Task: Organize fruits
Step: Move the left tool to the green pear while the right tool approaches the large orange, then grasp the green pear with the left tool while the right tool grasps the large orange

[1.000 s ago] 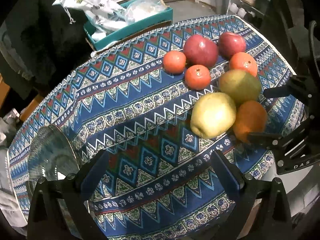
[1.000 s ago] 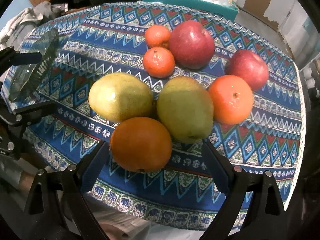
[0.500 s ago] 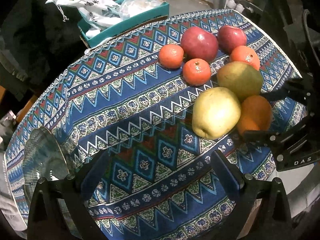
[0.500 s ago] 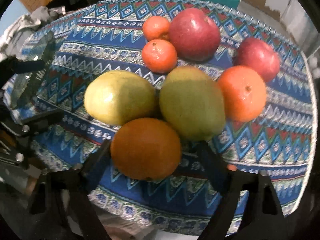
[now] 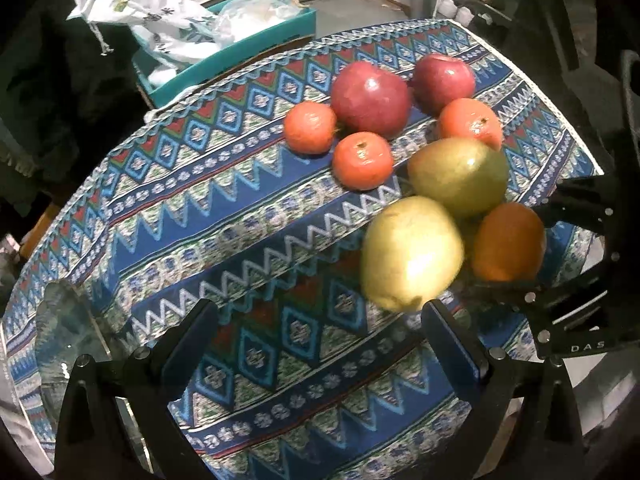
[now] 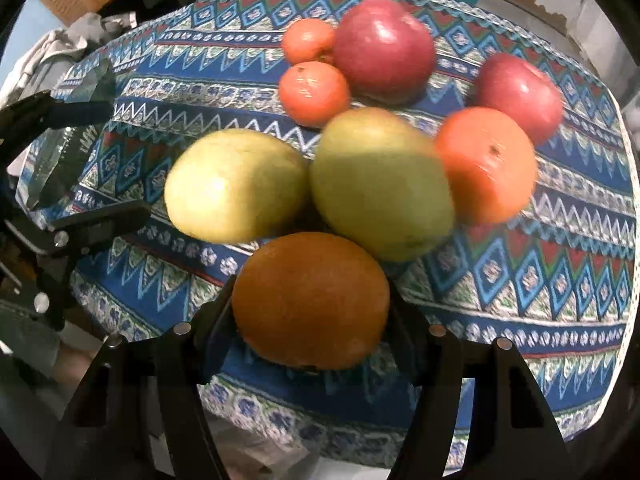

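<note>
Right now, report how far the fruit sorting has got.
Nothing looks sorted: the clear glass plate sits bare. In hand: the right tongs bracket the big dark orange, fingers at both its sides. Left tongs hang open, holding nothing. Remaining: two yellow-green pears, two red apples, three smaller orange fruits.

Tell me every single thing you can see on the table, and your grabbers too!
Large orange: 1, deep orange, nearest table edge, between right gripper's fingers.
Pears: 2, yellow-green, side by side behind it.
Tangerines: 3, orange; one right of pears, two further back.
Apples: 2, red, at back.
Glass plate: 1, clear, table's left end.
Tablecloth: 1, blue patterned, covering table.
Teal box: 1, holds plastic bags, behind table.
Left gripper: open, over bare cloth.
Right gripper: fingers around large orange; contact unclear.
</note>
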The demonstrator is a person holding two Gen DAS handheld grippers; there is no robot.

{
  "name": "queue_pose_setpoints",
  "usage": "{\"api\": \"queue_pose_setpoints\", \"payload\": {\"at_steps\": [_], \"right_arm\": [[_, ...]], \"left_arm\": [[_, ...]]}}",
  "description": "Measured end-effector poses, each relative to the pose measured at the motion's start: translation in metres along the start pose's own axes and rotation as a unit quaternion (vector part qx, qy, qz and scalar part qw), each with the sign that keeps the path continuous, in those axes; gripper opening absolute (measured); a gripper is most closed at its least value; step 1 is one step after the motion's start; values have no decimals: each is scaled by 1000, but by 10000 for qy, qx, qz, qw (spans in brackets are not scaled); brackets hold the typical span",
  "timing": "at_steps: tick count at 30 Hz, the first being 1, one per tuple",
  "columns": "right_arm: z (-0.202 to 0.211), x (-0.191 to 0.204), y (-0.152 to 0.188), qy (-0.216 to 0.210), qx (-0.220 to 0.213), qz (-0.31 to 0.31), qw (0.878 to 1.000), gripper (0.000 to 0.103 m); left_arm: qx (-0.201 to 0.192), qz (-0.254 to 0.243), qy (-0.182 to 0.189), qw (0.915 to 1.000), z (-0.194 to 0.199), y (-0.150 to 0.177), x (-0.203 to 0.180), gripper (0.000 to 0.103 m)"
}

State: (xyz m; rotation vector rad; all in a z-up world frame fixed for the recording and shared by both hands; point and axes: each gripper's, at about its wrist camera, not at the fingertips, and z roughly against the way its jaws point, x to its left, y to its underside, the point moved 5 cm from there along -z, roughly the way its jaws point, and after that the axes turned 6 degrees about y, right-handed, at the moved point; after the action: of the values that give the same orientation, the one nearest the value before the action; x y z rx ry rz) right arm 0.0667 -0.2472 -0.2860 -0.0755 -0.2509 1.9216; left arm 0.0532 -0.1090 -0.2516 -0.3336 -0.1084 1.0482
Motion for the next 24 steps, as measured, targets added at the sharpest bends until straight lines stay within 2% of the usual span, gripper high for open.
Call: {"api": "queue_pose_setpoints", "payload": {"at_steps": [5, 11, 15, 24], "right_arm": [[14, -17, 20, 94, -89, -132, 9998, 67], [31, -43, 37, 212, -256, -430, 9985, 67], [38, -55, 38, 293, -410, -609, 9969, 67], [41, -71, 36, 368, -578, -766, 9947, 67]], "left_arm": [[40, -87, 206, 9997, -7, -12, -15, 102], [152, -343, 190, 9991, -26, -23, -30, 102], [300, -324, 284, 9986, -37, -26, -34, 102], [483, -227, 224, 9983, -61, -29, -37, 102]]}}
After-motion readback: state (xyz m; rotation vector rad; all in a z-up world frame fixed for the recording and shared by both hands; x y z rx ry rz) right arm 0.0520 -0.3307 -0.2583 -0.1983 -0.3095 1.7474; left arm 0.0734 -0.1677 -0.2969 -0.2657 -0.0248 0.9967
